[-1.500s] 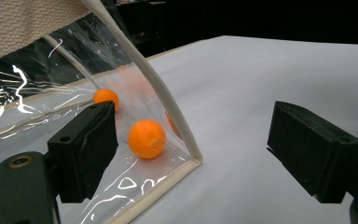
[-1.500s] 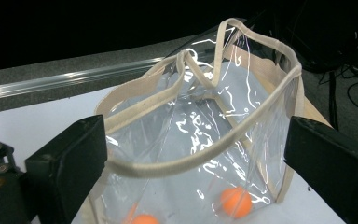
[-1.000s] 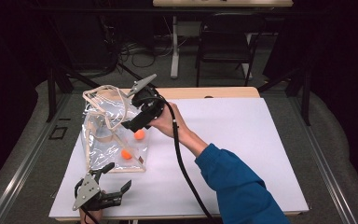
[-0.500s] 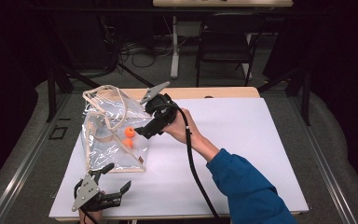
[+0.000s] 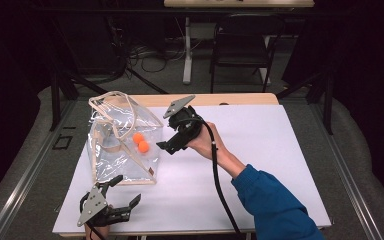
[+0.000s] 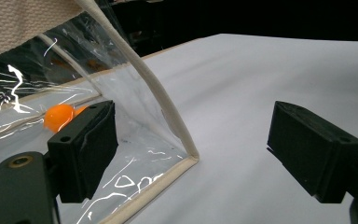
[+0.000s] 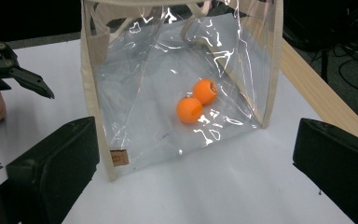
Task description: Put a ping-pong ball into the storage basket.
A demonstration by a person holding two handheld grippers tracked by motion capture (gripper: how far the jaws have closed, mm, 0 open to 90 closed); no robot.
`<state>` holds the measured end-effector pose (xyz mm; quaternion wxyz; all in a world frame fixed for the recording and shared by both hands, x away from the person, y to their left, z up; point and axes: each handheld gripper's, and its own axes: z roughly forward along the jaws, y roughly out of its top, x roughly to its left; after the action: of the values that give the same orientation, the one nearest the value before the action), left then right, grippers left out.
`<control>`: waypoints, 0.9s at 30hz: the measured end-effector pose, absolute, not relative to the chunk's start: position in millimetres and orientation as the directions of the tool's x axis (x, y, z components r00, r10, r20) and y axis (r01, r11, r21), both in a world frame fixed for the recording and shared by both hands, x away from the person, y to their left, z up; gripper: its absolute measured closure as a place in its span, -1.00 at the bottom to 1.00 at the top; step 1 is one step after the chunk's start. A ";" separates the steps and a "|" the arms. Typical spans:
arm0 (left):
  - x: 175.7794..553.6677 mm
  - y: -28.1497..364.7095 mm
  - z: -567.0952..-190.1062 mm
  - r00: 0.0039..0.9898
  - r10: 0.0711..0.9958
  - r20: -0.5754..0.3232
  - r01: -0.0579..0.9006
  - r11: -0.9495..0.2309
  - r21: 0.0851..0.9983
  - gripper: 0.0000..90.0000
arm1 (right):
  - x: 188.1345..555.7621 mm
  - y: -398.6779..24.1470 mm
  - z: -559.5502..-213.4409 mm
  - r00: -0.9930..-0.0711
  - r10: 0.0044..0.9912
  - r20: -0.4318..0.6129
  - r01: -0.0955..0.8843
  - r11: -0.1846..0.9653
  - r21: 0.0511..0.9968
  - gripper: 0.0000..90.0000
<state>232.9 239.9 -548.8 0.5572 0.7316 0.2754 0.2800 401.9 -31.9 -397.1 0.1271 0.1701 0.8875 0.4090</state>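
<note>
Bag: a clear plastic bag with cream fabric trim along every edge and cream strap handles at the top; the film is glossy and creased, catching white glints. It stands on the left part of the worktop, boxy, its top leaning.
Balls: two smooth orange balls lie inside the bag on its floor, touching each other; in the high view they sit near the wall that faces the right claw.
Label: a small brown tag is sewn at a lower corner of the bag; its writing is too small to read.
Worktop: flat matte white sheet over a pale wood top, the wood showing along the far edge.
Right claw: held above the worktop just beside the bag's right wall, jaws spread wide and empty, pointing down and left at the bag; the hand wraps the black body, the forearm in a blue sleeve coming in from the lower right, a black cable trailing along it.
Left claw: low at the near left edge of the worktop, jaws released and wide apart, grasping nothing; its own view shows the bag's near lower corner lying between the two black pads, with no touch visible.
</note>
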 end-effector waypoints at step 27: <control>233.0 239.6 -548.8 0.692 0.714 0.105 0.091 -0.230 0.969 -0.65 | 382.8 -93.2 -417.3 -0.875 0.471 -0.107 0.233 0.606 0.760 -0.98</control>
<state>233.0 239.6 -548.8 0.5562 0.7325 0.2749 0.2802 382.8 -93.2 -417.3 0.1501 0.1993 0.8835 0.3965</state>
